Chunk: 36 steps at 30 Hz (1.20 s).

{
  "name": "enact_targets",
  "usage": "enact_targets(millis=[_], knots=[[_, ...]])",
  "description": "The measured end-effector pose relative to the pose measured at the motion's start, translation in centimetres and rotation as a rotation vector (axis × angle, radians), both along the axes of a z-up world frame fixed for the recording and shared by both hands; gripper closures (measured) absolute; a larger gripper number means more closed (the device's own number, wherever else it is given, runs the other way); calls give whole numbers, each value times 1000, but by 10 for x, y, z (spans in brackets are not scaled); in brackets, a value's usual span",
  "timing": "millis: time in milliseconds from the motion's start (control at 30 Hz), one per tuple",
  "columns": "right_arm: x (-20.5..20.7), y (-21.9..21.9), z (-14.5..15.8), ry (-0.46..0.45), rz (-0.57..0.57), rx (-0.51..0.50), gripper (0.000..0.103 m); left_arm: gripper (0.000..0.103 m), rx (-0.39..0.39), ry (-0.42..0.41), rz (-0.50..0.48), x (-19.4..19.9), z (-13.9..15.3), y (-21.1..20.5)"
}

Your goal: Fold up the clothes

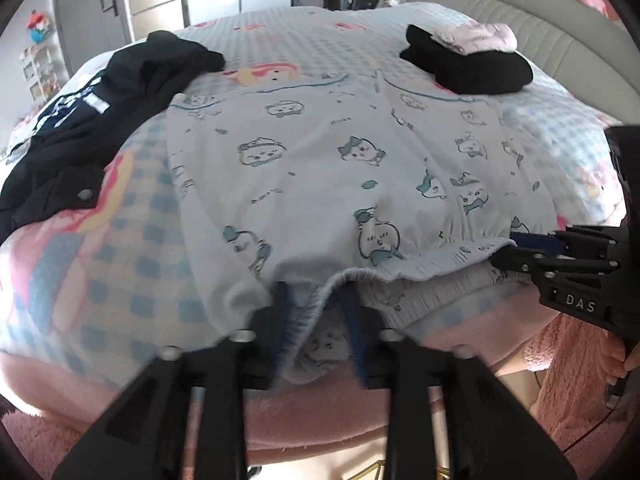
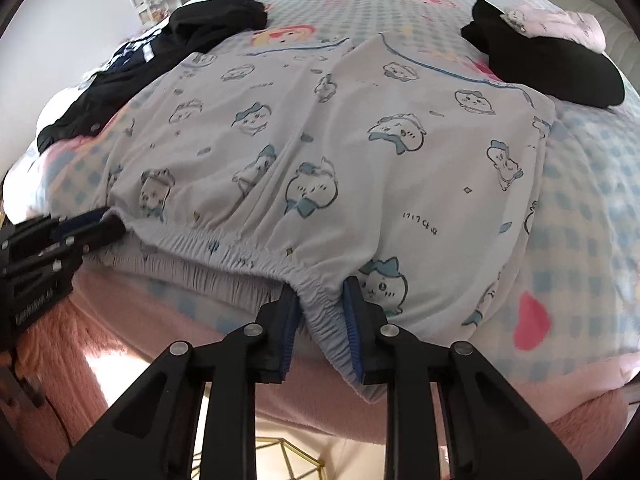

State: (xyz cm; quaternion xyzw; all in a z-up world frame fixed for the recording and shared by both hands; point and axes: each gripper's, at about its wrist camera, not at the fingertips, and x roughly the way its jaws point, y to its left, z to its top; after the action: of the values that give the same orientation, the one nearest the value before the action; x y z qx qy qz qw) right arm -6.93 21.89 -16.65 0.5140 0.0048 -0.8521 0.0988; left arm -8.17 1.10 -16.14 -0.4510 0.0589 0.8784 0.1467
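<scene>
On the bed (image 1: 304,28), I have both grippers at the elastic waistband (image 2: 240,246) of a pair of pale blue cartoon-print shorts (image 1: 320,168), which lie spread flat across the checked bedspread with the waistband along the bed's near edge and the leg hems toward the far side.

My left gripper (image 1: 316,312) sits at the waistband's left end; a fold of the gathered elastic lies between its half-parted blue-padded fingers (image 1: 282,300), though motion blur keeps me from saying whether the pads press on it.

My right gripper (image 2: 322,308) holds the waistband toward its right end: a bunch of the elastic edge fills the narrow gap between its blue pads (image 2: 354,312), which touch the cloth on both sides, and the fabric droops over the bed's near edge below them. In the left wrist view the same gripper comes in from the right edge, its fingertips at the waistband.

A dark jacket (image 1: 84,128) with white lettering and a metal snap sprawls along the bed's left edge. Near the far right corner, a folded black garment (image 2: 548,64) carries a folded pale pink garment (image 2: 560,24) on top. A grey padded headboard (image 1: 520,20) runs along the right side. A pink fleecy blanket (image 2: 400,412) hangs over the bed's near edge.
</scene>
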Motion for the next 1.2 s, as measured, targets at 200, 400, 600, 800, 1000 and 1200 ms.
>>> enact_targets(millis=[200,400,600,800,1000,1200], knots=[[0,5,3,7,-4,-37,94,96,-40,50,-31,11,6,8],[14,3,20,52,29,-65,98,97,-64,76,-28,25,14,6],[19,1,12,31,28,-53,99,98,-58,30,-6,29,2,4],[20,3,5,16,7,-53,98,97,-35,3,1,30,2,2],[27,11,19,32,-16,-105,98,90,150,-51,37,29,15,-20],[23,9,4,-74,-3,-27,90,88,274,-62,141,24,22,-52]])
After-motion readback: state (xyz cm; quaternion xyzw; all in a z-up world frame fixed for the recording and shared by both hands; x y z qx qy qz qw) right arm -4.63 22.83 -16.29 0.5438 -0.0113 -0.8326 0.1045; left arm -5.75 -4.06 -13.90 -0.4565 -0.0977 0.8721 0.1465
